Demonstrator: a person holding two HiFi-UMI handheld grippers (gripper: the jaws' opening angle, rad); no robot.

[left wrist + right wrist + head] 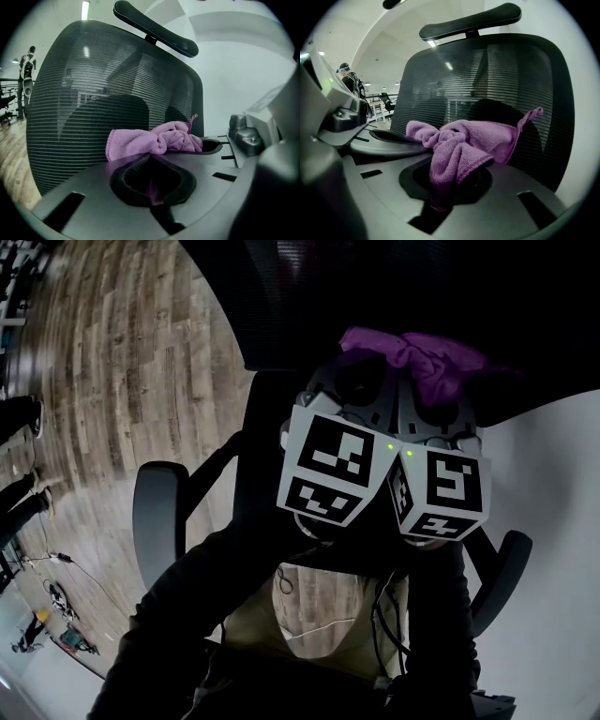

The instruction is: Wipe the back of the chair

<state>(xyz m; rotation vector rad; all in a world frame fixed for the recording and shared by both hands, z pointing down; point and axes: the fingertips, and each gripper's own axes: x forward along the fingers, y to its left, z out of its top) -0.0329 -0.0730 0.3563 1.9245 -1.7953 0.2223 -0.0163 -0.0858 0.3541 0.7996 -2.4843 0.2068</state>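
Right gripper (450,183): pressed together, the purple cloth (461,143) pinched between its jaws.
Left gripper (152,182): closed on a thin fold of the same cloth.
Cloth: bunched ahead of both grippers, held just before the mesh chair back (93,79), below the headrest (157,29).

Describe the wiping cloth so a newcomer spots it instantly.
Start at the black mesh chair back. Just in front of it, the right gripper pinches a bunched cloth. It is the only purple, soft thing among black and grey parts.
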